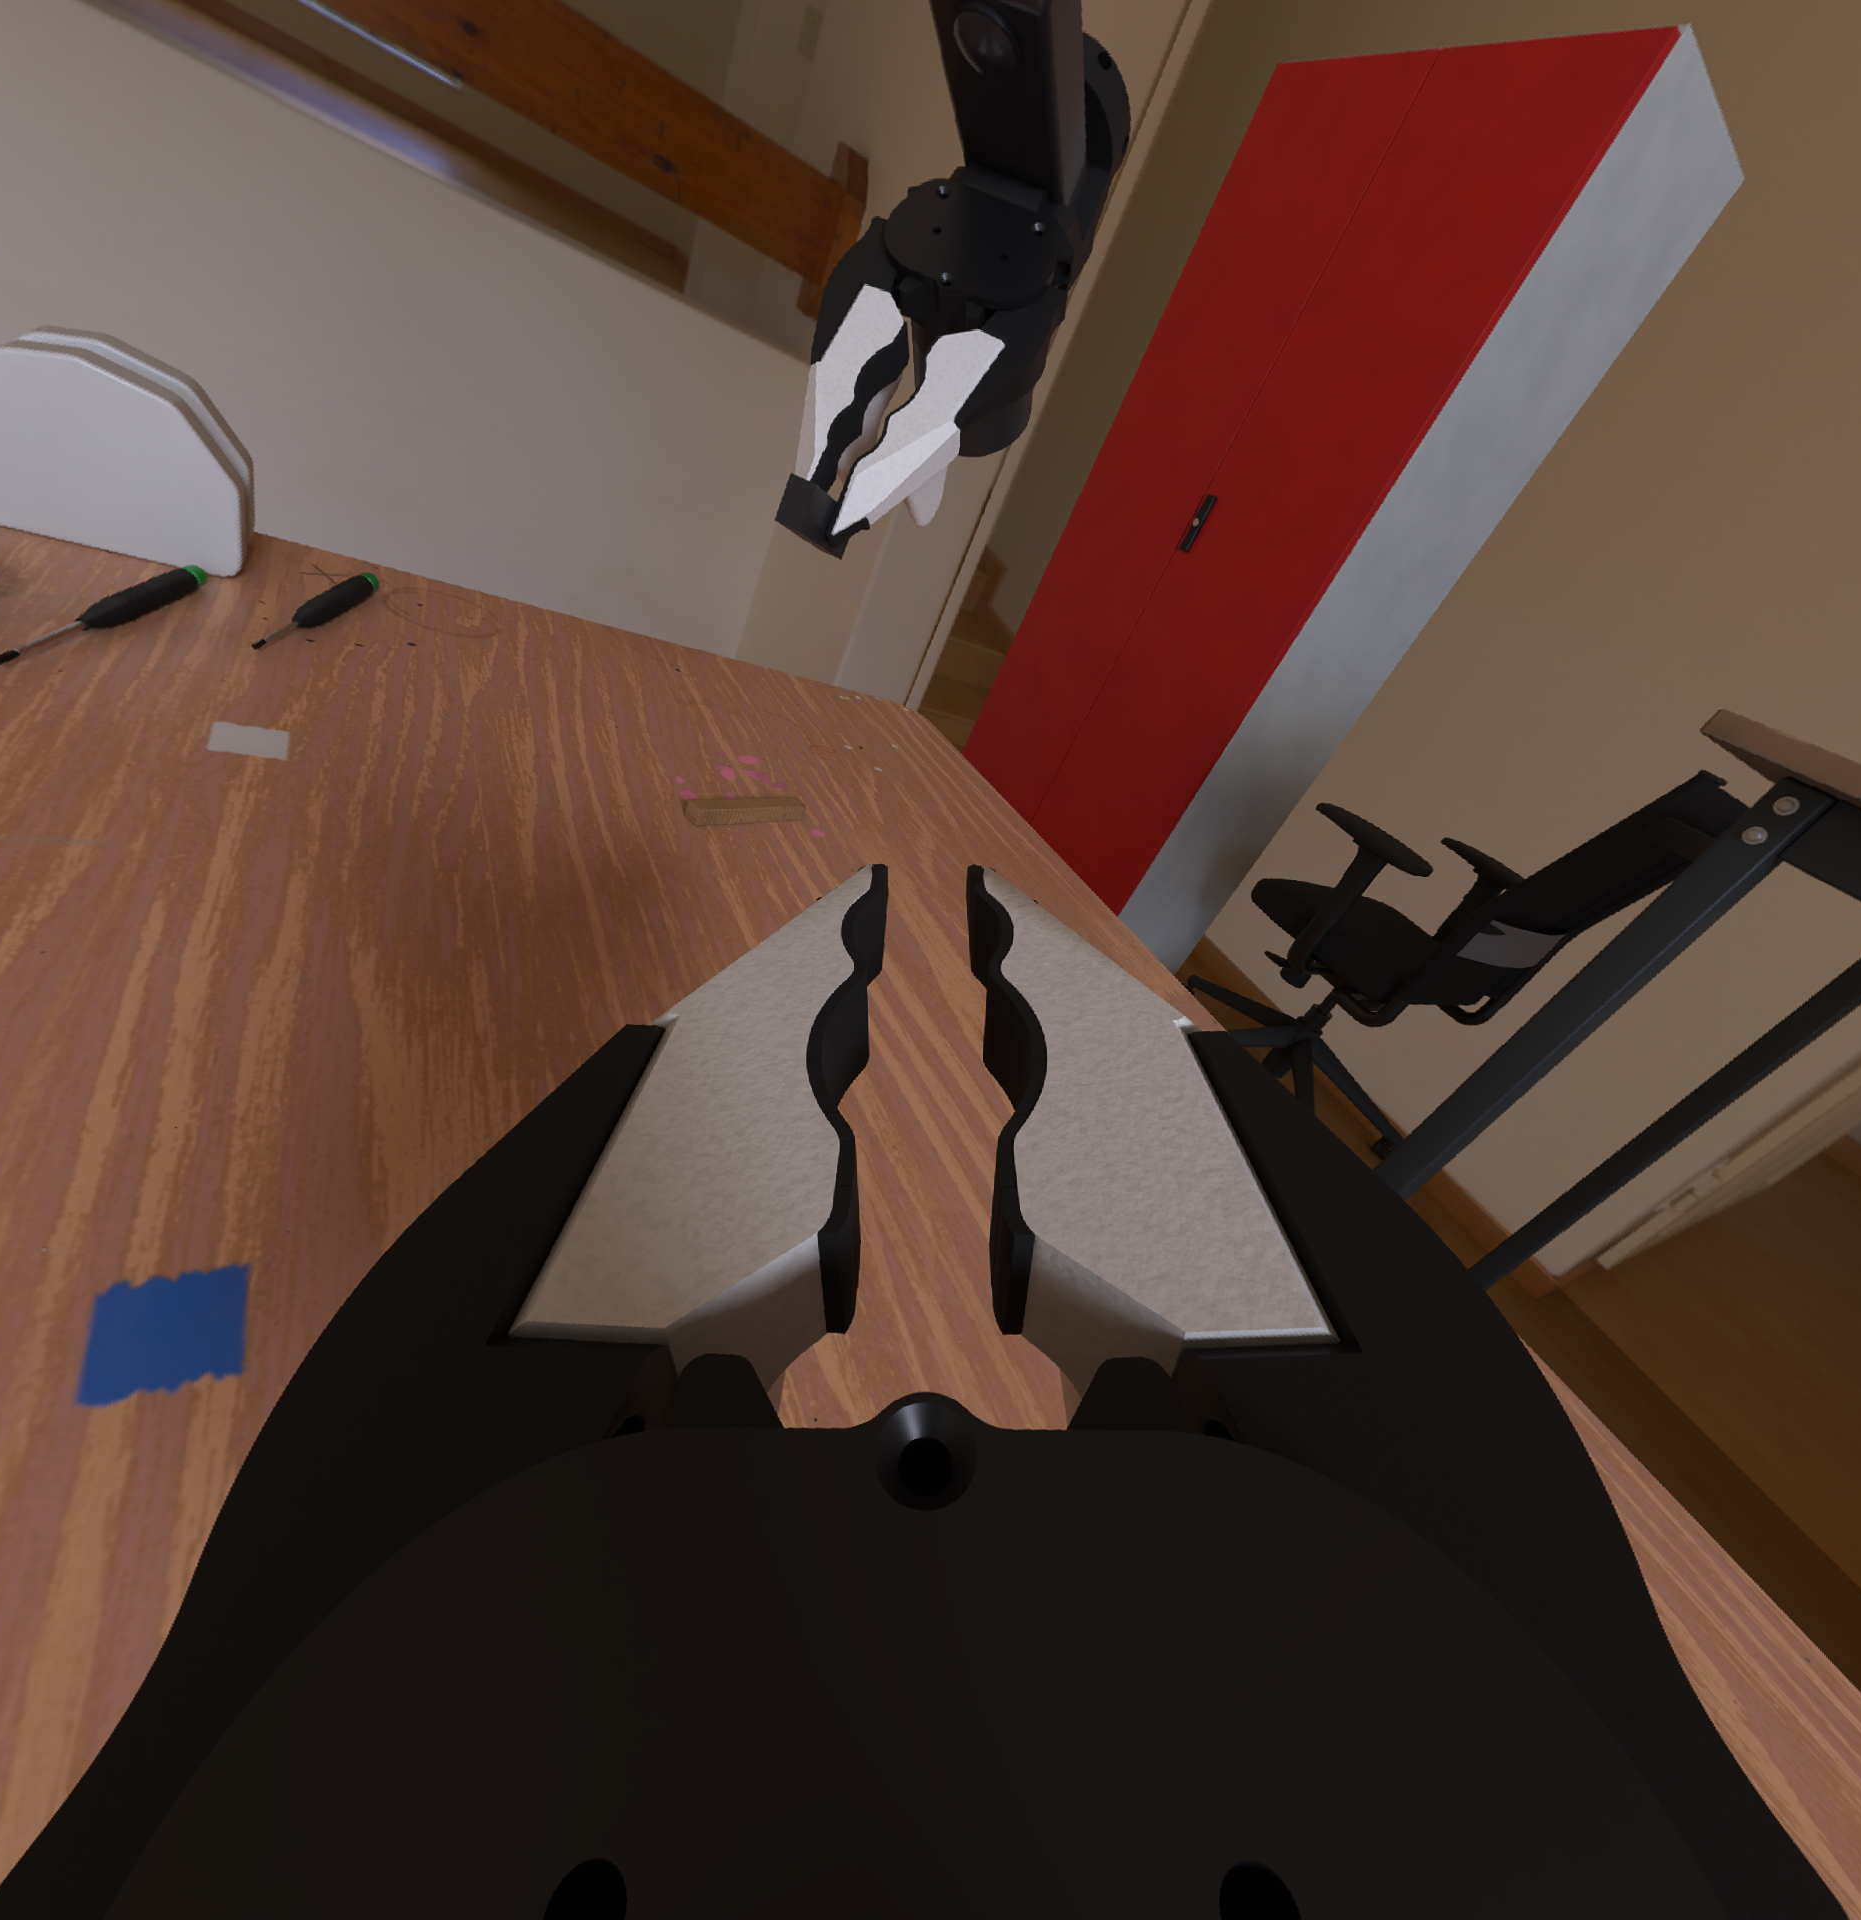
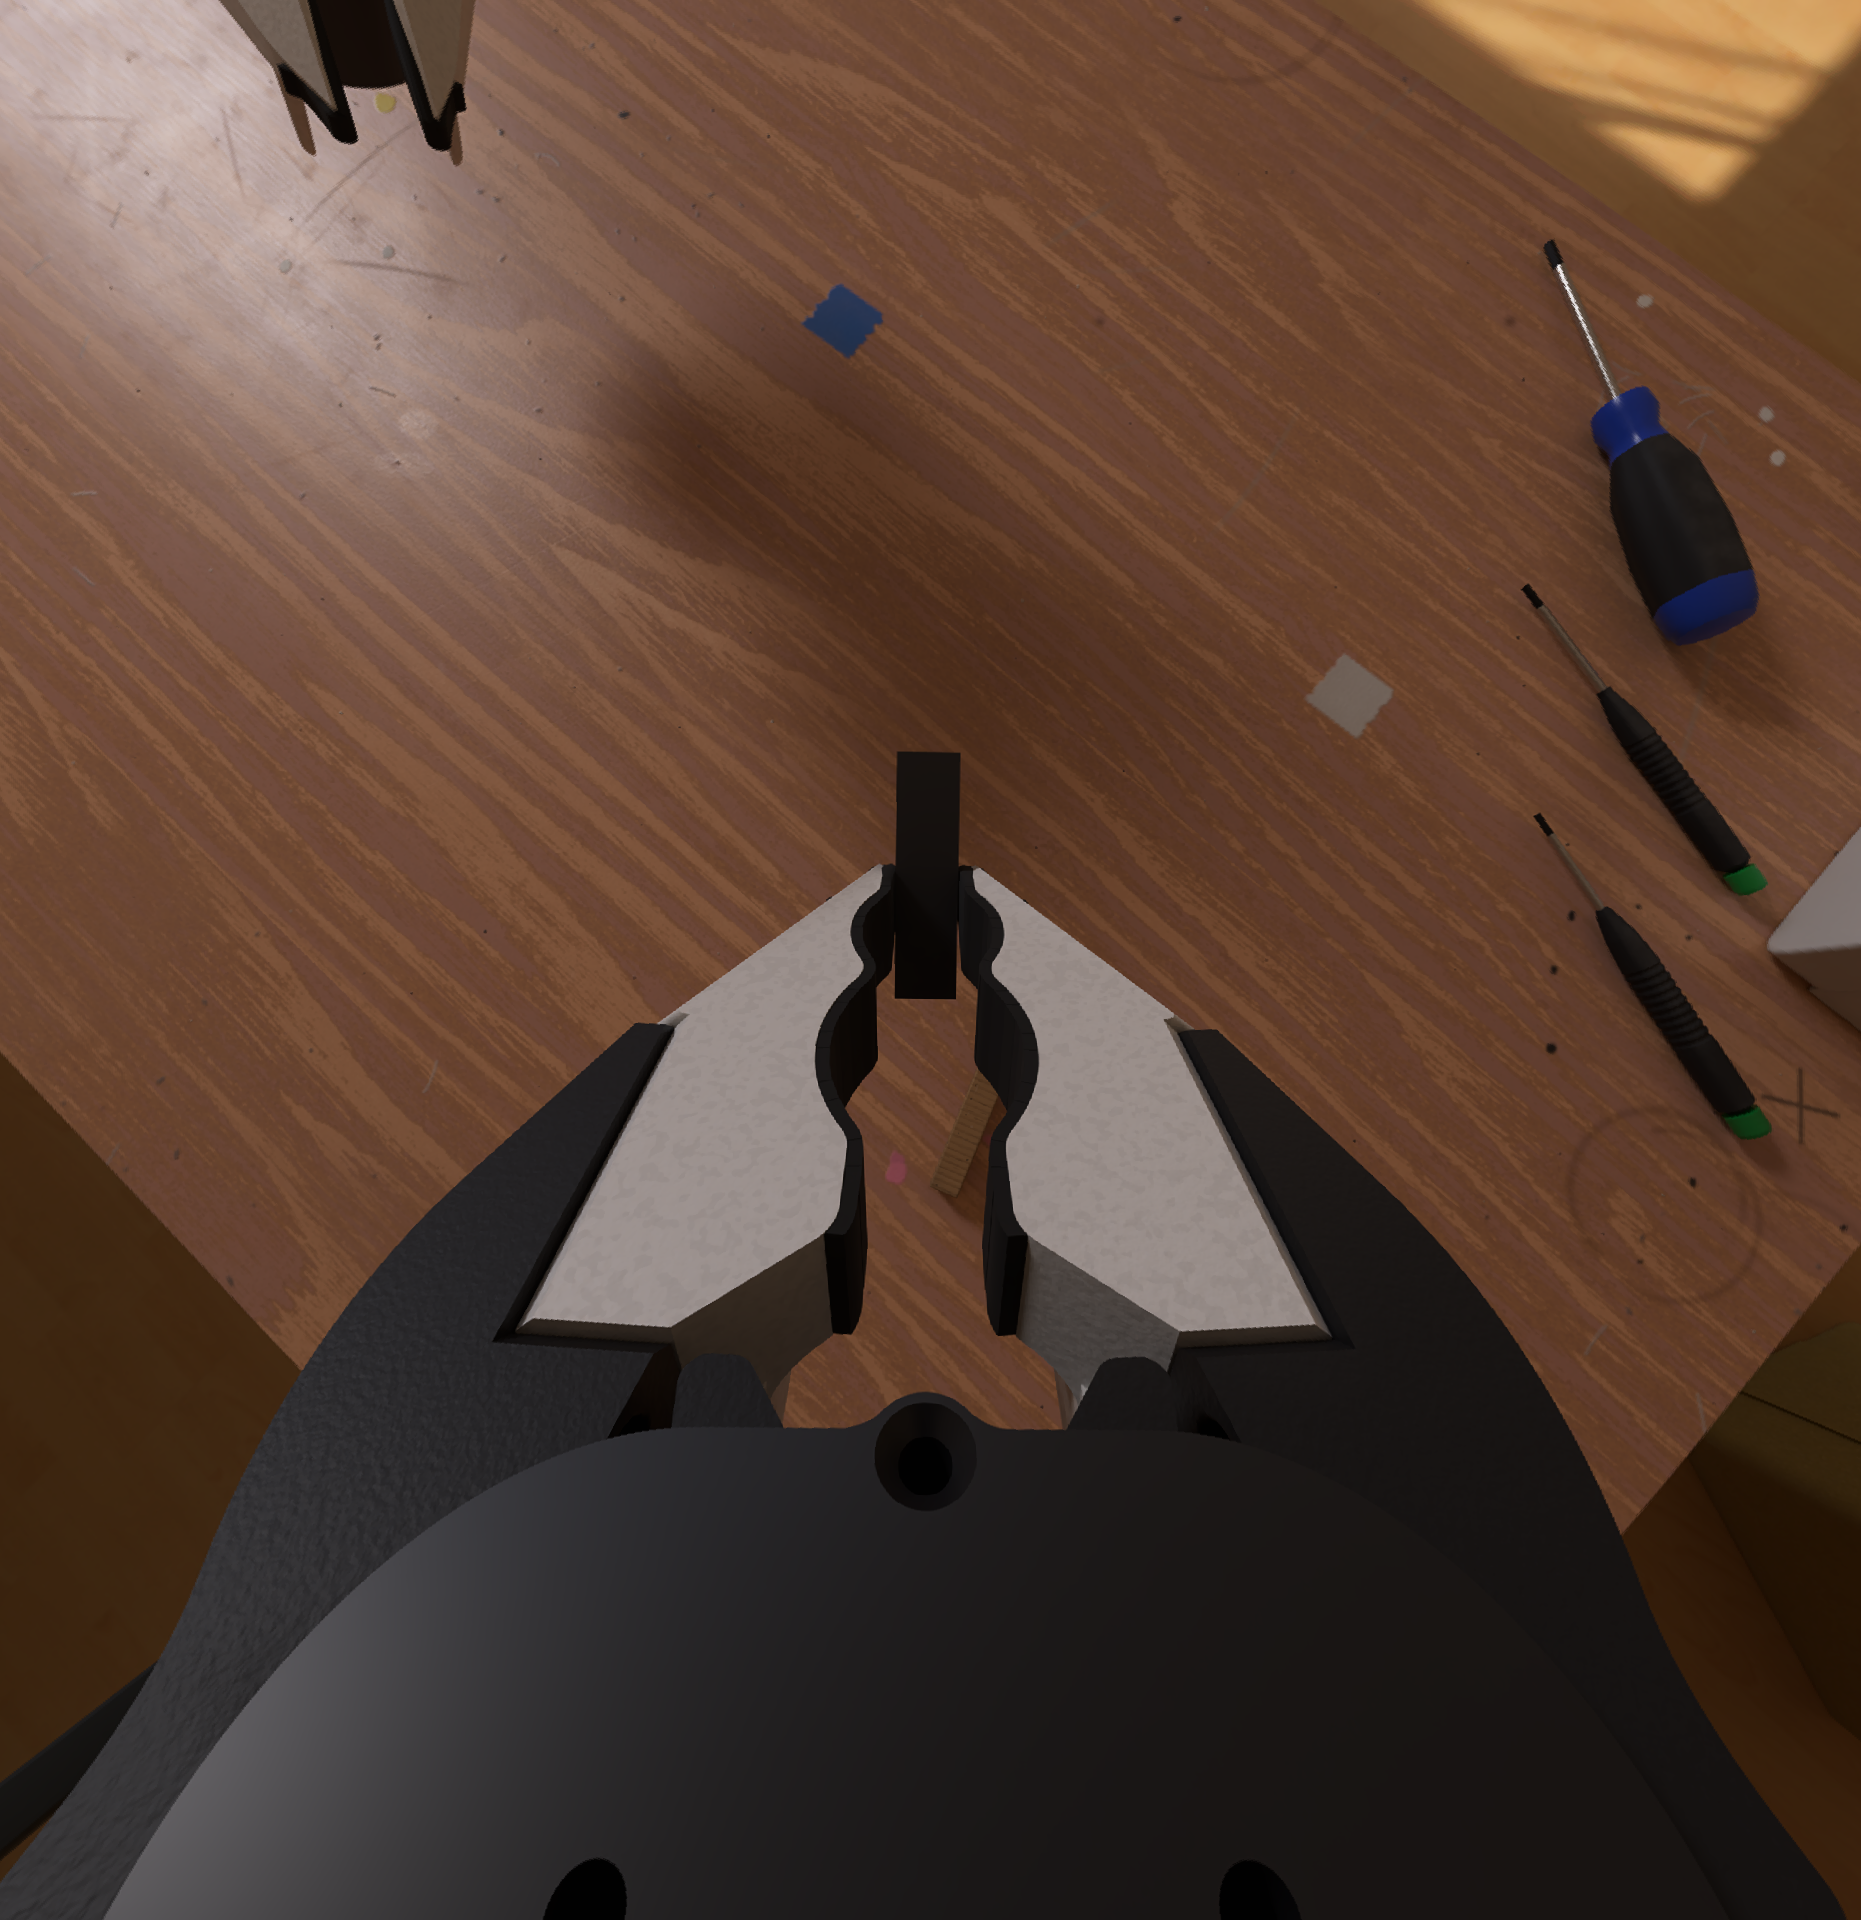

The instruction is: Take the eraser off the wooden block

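The black eraser (image 2: 926, 805) is clamped between the tips of my right gripper (image 2: 926, 881) and is held high above the table. The small wooden block (image 2: 965, 1138) lies flat on the wooden table (image 2: 593, 623) far below, seen between the right fingers, with nothing on it. In the left wrist view the block (image 1: 744, 810) lies ahead of my left gripper (image 1: 926, 883), which is open and empty just above the table. The right gripper (image 1: 841, 525) hangs in the air above the block with the eraser (image 1: 810, 511) at its tips.
Two thin green-capped screwdrivers (image 2: 1653, 769) (image 2: 1664, 997) and a blue-and-black one (image 2: 1674, 520) lie at the right. Blue tape (image 2: 843, 320) and grey tape (image 2: 1349, 694) mark the table. A white object (image 1: 105, 447) stands at the far edge. A red cabinet (image 1: 1321, 416) and an office chair (image 1: 1393, 925) stand beyond the table.
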Motion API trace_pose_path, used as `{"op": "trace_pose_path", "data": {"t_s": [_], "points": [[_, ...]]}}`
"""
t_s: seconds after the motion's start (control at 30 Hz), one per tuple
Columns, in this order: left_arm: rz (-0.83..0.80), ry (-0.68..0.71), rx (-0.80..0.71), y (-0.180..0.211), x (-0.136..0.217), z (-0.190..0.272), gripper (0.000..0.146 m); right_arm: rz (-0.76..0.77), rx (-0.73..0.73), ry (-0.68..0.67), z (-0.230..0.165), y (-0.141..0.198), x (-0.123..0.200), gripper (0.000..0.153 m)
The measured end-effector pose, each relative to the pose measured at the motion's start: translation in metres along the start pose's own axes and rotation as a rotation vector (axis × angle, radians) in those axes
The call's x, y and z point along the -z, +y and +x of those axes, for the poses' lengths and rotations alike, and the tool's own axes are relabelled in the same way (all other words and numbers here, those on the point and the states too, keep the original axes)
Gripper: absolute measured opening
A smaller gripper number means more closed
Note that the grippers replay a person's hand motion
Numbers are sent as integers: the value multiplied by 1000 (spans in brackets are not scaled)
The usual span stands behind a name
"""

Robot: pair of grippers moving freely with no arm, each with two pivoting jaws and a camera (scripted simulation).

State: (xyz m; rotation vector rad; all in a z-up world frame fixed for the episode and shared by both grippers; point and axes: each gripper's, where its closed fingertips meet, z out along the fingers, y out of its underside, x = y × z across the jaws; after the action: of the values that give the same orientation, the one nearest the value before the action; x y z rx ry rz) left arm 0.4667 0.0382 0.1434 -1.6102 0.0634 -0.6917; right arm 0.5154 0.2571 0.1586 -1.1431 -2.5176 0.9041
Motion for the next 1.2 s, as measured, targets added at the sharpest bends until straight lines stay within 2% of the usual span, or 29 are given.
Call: {"op": "trace_pose_path", "data": {"t_s": [1.2], "points": [[-5,0,1,1,0,0,15,-12,-5,3,1,2,-1,11]]}}
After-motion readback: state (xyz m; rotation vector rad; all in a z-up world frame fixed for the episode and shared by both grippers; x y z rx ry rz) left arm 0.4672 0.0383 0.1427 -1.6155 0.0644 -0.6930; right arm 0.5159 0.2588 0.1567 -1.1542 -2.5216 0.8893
